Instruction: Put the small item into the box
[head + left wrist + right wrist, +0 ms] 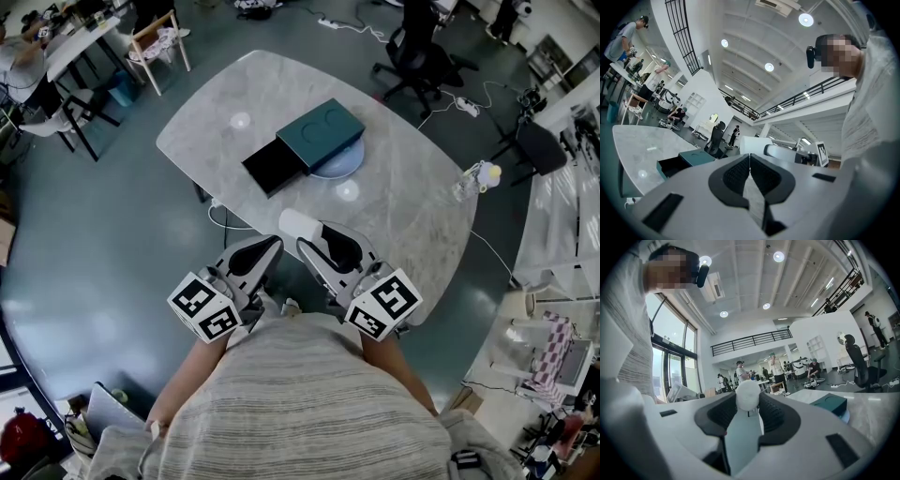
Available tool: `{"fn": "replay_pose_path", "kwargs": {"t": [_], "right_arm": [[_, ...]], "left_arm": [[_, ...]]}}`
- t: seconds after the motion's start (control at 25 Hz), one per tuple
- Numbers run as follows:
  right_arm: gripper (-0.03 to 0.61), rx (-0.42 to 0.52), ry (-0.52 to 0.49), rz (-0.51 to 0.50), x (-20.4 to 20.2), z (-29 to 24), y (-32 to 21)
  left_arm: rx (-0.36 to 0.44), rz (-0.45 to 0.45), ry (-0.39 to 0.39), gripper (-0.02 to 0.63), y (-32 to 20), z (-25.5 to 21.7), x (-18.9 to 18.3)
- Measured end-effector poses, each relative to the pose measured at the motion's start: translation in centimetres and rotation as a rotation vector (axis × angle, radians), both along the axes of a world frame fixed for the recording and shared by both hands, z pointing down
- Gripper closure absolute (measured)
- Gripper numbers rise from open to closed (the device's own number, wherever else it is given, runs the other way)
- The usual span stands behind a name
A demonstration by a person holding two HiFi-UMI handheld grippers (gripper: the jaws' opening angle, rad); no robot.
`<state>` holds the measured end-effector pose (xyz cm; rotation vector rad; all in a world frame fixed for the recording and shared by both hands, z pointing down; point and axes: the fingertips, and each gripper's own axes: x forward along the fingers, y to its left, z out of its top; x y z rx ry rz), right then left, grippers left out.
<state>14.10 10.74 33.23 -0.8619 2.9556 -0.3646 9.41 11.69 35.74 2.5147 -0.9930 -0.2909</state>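
Right gripper (748,401) fingers (774,411) clamp the small item (296,225) — long axis along the fingers, rounded end toward the open box (305,145). Left gripper (749,157) fingers closed, empty.

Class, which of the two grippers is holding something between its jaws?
The right gripper: its jaws clamp a white rounded item, while the left gripper is shut with nothing between.

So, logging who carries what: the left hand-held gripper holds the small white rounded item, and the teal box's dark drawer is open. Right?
No: the right hand-held gripper holds the small white rounded item, as the right gripper view shows; the left hand-held gripper is shut and empty. The dark drawer of the teal box is open.
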Motion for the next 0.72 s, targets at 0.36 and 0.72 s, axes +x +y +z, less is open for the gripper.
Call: {"fn": "replay_pose_path", "kwargs": {"t": [0.36, 0.72], "right_arm": [[0.414, -0.011, -0.010, -0.009, -0.3, 0.2, -0.6], [0.414, -0.021, -0.001, 0.019, -1.3, 0.5, -2.9]], "left_arm": [[-0.007, -0.009, -0.009, 0.591, -0.6, 0.1, -0.3], [-0.013, 0.012, -0.005, 0.591, -3.0, 0.3, -1.6]]}}
